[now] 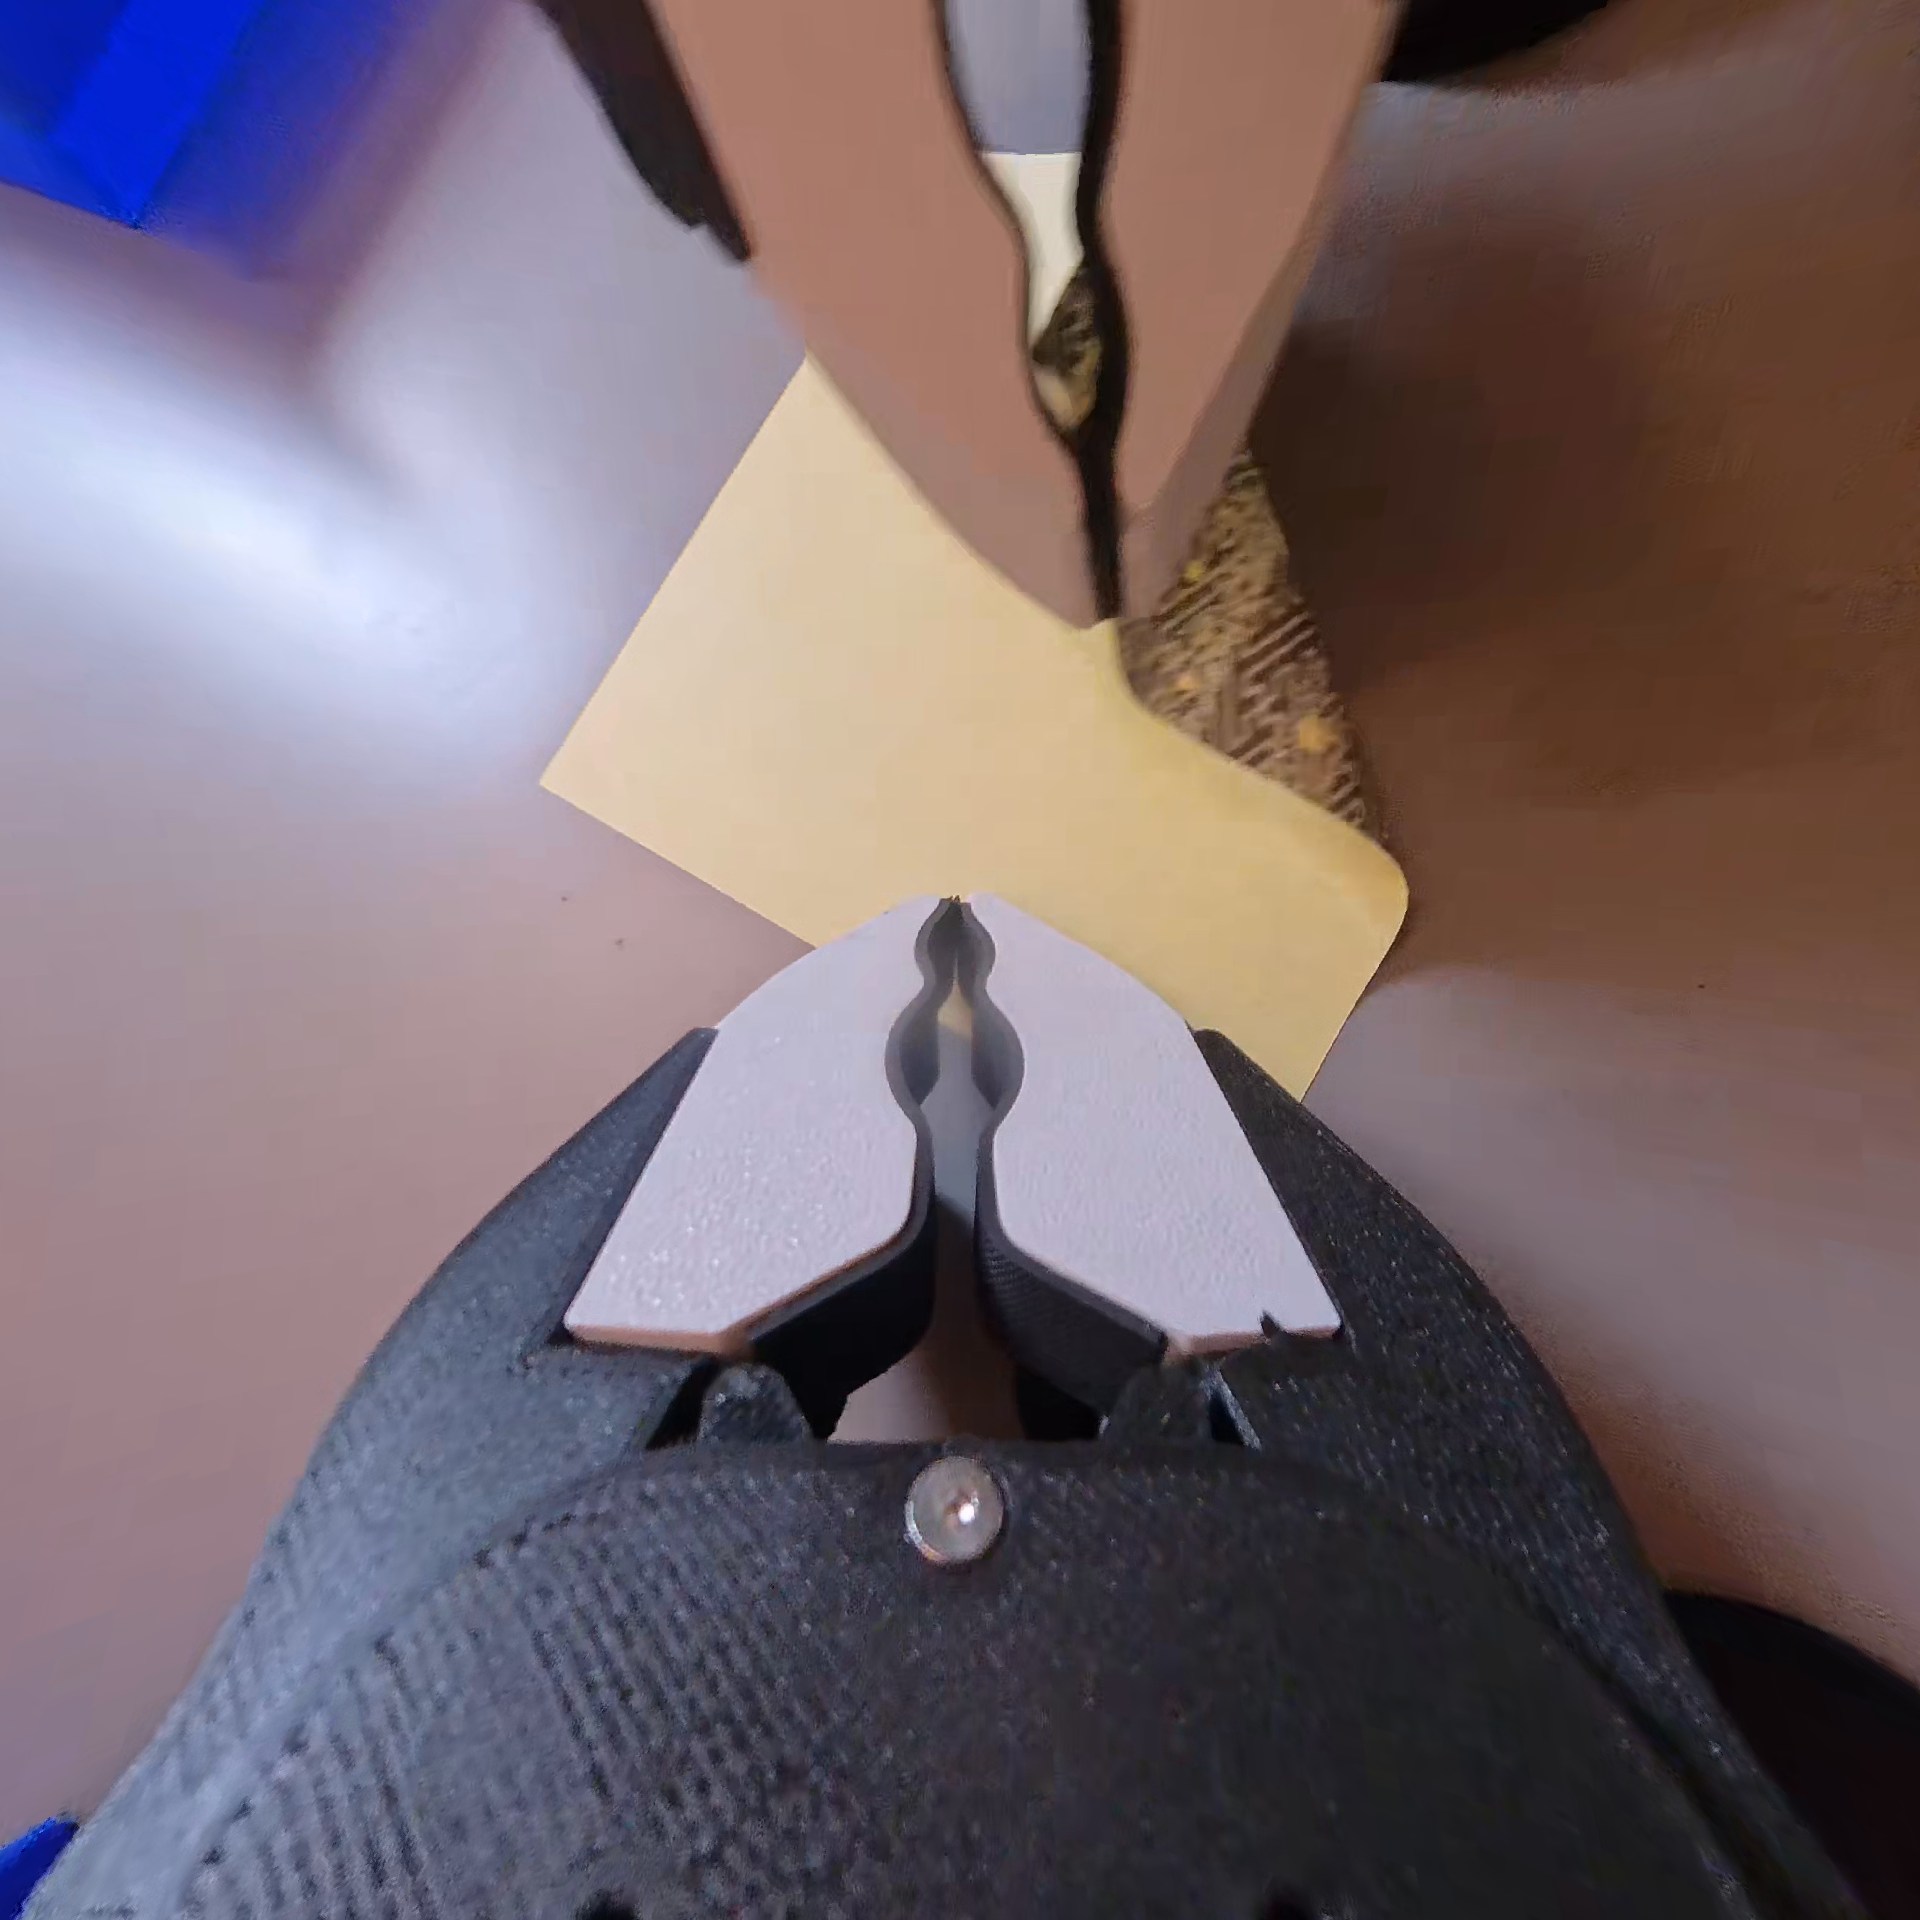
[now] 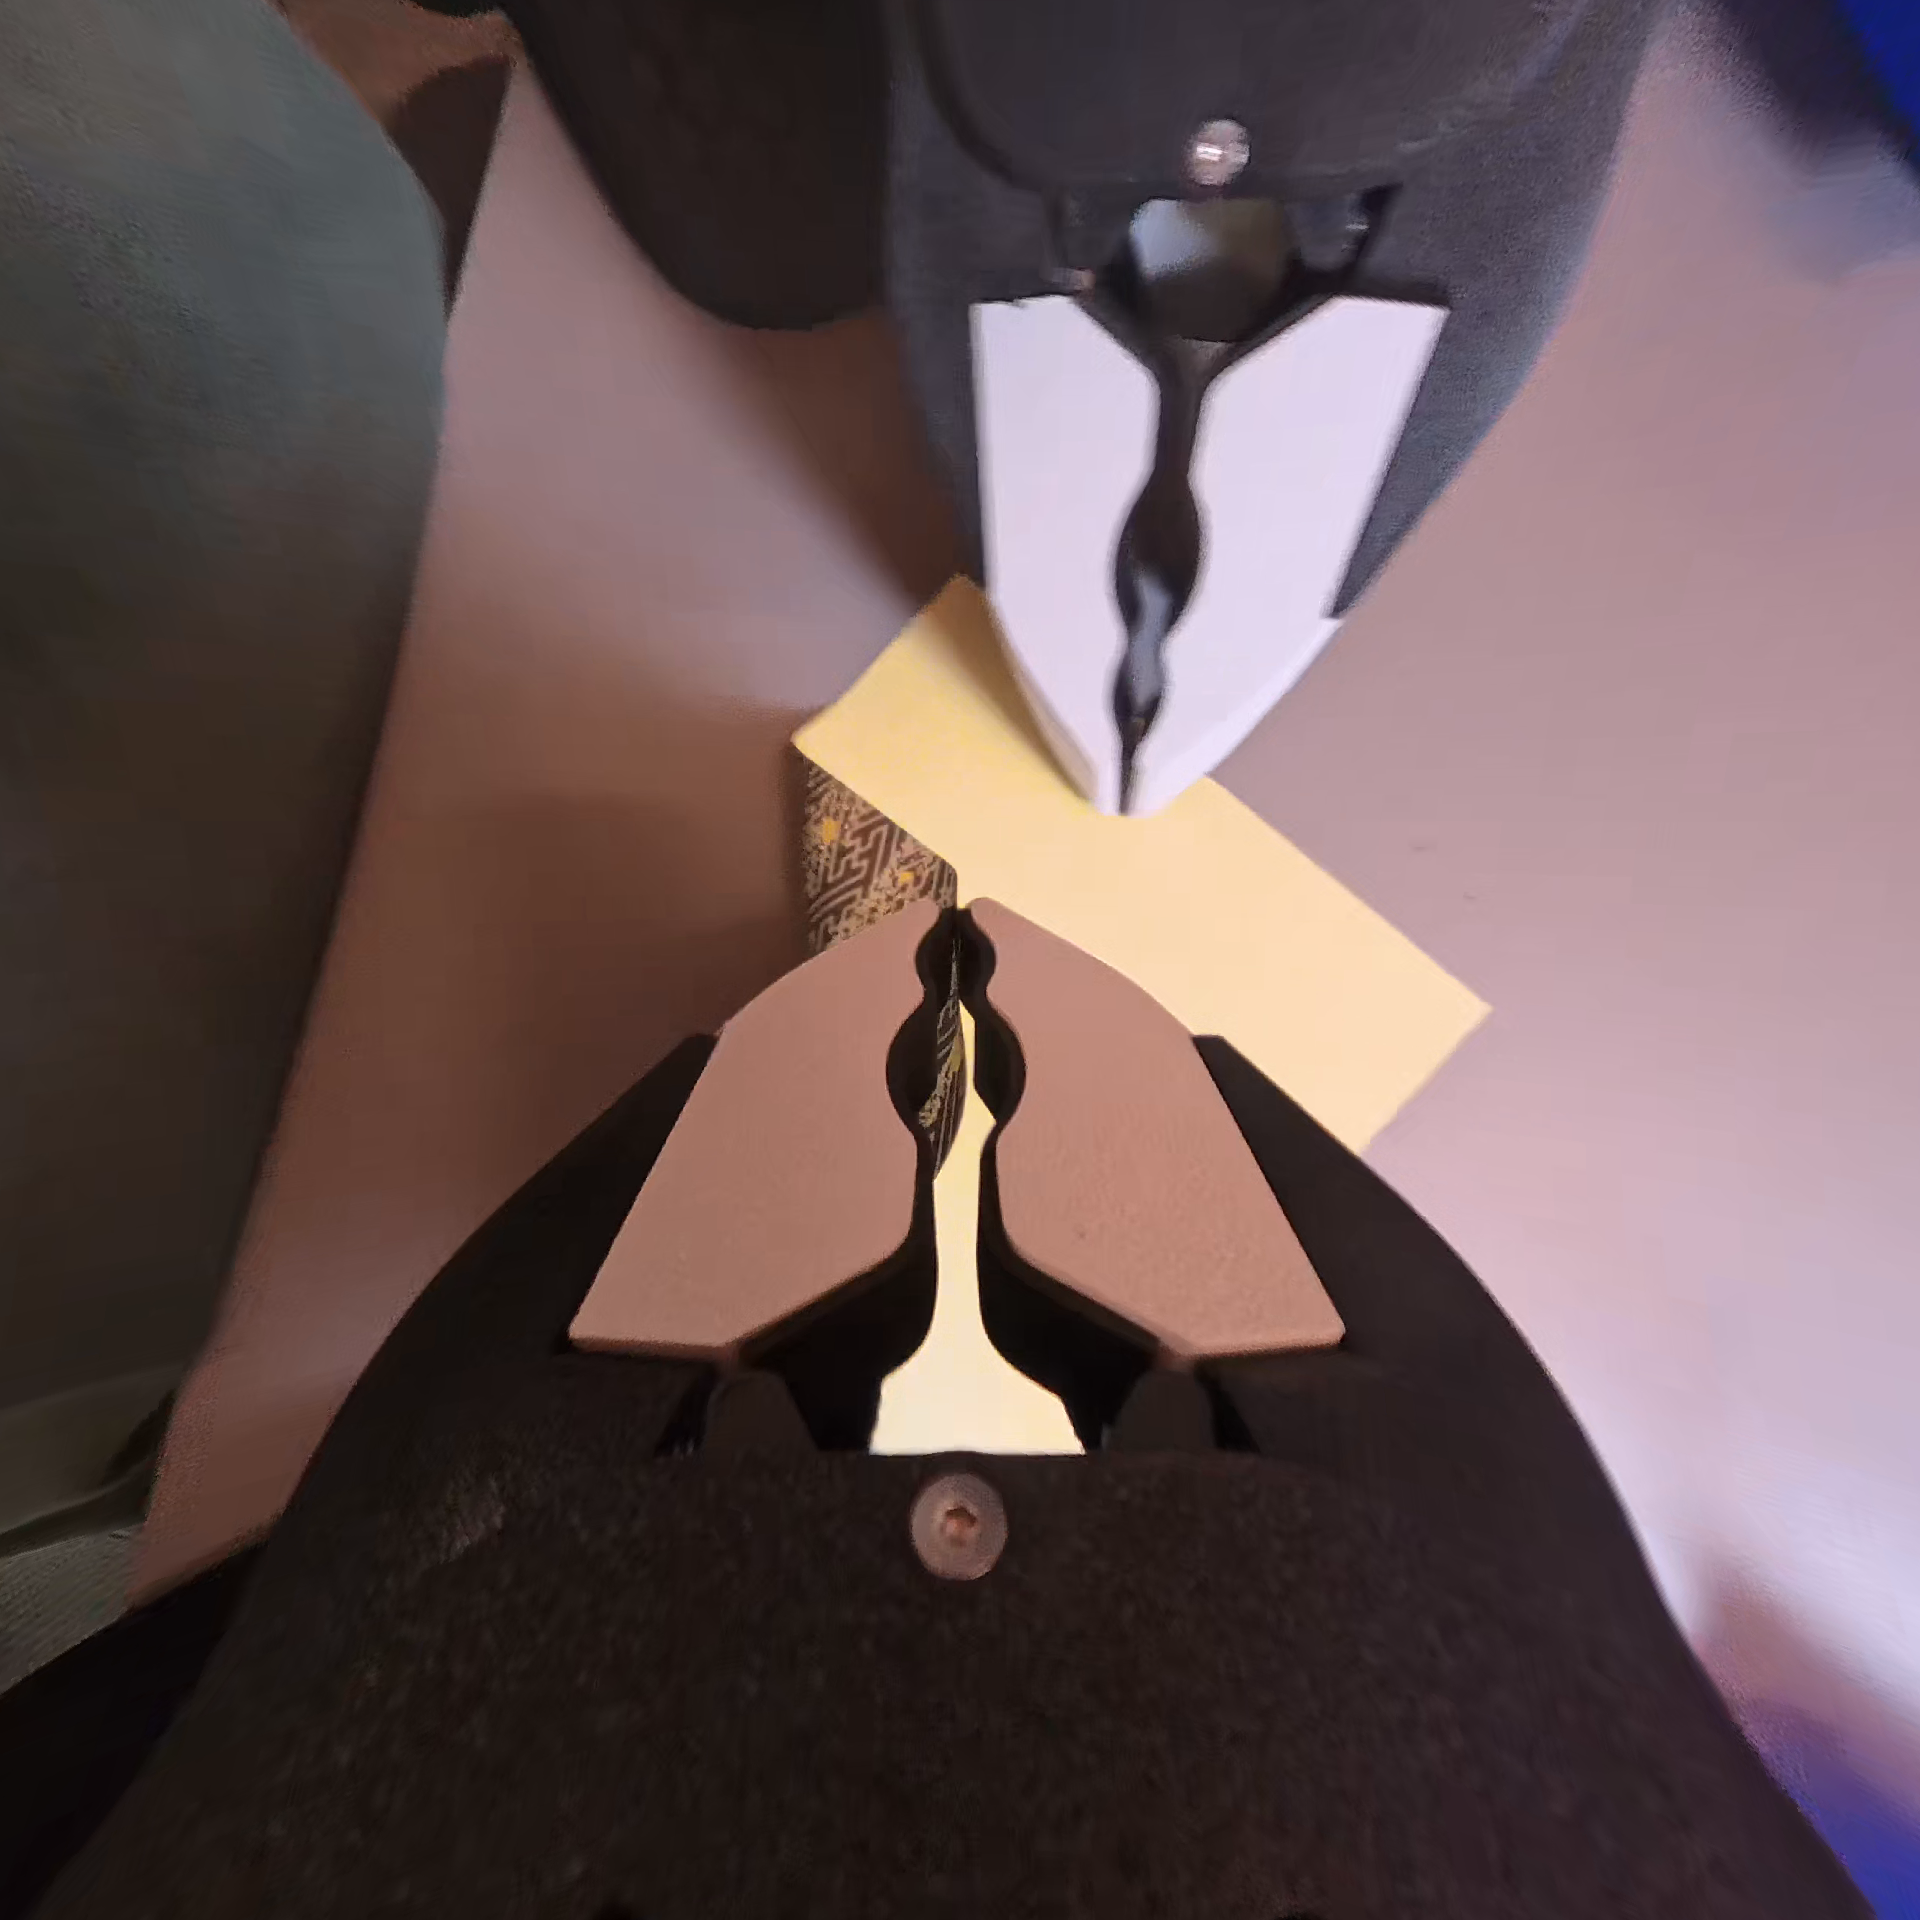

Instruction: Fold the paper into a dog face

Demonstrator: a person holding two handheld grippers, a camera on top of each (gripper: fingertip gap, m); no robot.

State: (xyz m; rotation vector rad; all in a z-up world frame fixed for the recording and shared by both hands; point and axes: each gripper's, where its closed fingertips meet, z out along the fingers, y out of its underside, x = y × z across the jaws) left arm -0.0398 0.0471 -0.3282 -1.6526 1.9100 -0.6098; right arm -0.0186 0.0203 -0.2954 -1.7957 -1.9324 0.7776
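A pale yellow paper point(image 1: 883, 727) with a dark, gold-patterned underside point(image 1: 1247, 665) lies on the brown table point(image 1: 312, 1039). My left gripper point(image 1: 958, 904) is shut, with its tips resting on the paper's near edge. My right gripper point(image 1: 1101, 613) comes in from the far side, shut on a lifted flap that curls up and shows the pattern. In the right wrist view my right gripper point(image 2: 958, 914) pinches the paper point(image 2: 1195, 935); the patterned side point(image 2: 862, 862) shows beside and between its fingers. The left gripper point(image 2: 1127, 800) presses on the sheet's far part.
A blue object point(image 1: 156, 104) sits at the table's far left corner and shows again in the right wrist view point(image 2: 1886, 73). Grey-green fabric point(image 2: 156, 520) lies along the left side of the right wrist view. Bare table point(image 2: 1610, 727) surrounds the paper. The gap from one gripper's tips to the other's is roughly 5 cm.
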